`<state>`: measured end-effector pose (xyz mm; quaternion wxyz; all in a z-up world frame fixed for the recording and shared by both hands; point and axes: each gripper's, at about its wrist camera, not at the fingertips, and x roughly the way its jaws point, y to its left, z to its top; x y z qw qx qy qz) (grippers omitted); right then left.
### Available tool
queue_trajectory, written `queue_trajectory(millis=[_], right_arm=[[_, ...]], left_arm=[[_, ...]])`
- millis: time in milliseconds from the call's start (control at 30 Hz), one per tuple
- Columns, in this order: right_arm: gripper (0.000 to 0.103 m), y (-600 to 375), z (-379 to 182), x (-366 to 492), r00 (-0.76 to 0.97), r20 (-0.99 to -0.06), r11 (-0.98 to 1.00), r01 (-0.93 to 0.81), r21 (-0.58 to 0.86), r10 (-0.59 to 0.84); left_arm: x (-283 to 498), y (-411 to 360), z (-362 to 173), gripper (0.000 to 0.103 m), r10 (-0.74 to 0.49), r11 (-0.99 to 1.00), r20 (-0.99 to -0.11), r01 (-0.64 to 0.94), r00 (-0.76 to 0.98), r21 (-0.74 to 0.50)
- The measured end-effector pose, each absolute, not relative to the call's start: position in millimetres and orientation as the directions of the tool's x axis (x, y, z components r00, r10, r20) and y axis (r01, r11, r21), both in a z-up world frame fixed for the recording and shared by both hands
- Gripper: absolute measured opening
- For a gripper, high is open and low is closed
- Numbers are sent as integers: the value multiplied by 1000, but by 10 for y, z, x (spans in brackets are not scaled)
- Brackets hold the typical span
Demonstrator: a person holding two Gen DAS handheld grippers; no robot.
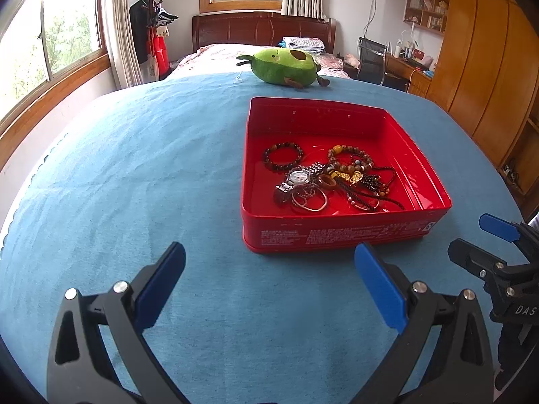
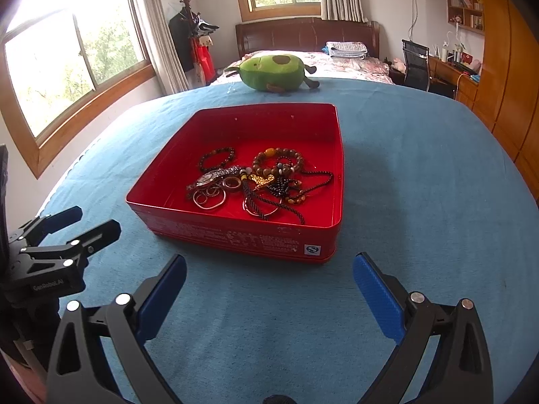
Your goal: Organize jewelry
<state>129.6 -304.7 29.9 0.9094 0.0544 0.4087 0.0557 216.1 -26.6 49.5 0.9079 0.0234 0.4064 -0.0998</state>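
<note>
A: Where is the jewelry?

B: All of it lies inside the red tin, which sits on the blue-covered counter. Against the tin's far-left inner area lies a dark bead bracelet, apart from the rest. Toward the tin's middle is a silver watch, with a brown ring just beside it and thin silver bangles toward the tin's near wall.

A: And on the tin's right side?

B: A tangle: a brown bead bracelet with an amber bead, a gold charm, and black cords running toward the near wall. How the strands cross I cannot tell.

A: The tools?

B: The left tool hovers over the cloth in front of the tin's near wall, blue pads spread wide, nothing between them. The right tool is likewise in front of the tin, off its right corner, jaws wide apart and empty. Each shows in the other's view: the right tool to the tin's right, the left tool to its left.

A: Anything beyond the tin?

B: A green avocado plush sits at the counter's far edge, well behind the tin.
</note>
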Motion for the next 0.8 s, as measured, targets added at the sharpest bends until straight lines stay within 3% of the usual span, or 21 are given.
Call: queue_trajectory(millis=[800], right_arm=[[99, -3059, 243, 1327, 652, -746, 990, -49, 136, 134]], left_arm=[[2172, -253, 477, 100, -161, 979, -747, 202, 645, -37]])
